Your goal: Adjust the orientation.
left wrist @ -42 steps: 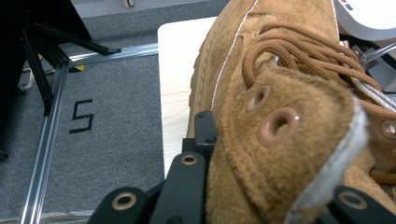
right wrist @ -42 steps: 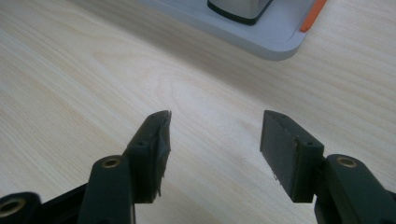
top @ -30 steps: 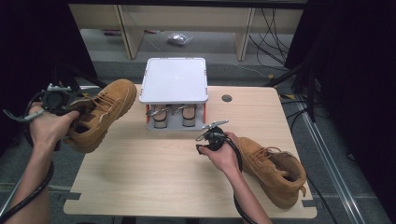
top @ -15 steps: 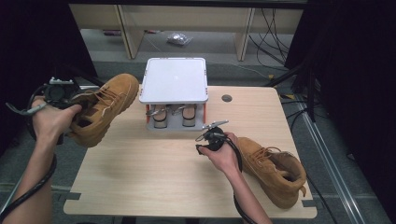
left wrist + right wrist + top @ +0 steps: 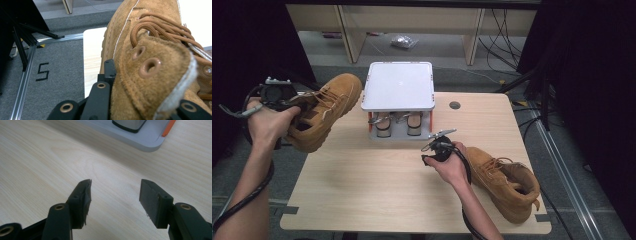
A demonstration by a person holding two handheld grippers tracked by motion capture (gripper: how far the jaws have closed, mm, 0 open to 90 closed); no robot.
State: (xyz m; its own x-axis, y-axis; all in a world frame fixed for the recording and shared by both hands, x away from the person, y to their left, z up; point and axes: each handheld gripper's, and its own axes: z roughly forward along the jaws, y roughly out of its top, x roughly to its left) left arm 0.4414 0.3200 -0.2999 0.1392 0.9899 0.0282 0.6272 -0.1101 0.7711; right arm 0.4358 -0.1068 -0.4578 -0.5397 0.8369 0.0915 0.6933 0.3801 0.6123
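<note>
The left gripper [image 5: 294,102] is clamped on the collar of a tan boot [image 5: 324,112], held in the air at the desk's [image 5: 377,190] left edge. That soft suede (pinched near the eyelets) could slide out, and the boot's weight might drop it to the floor. The left hand is raised, gripper pointing inward. The right gripper [image 5: 113,195], jaws apart and empty, hovers low over the desk, beside the second boot [image 5: 507,182].
</note>
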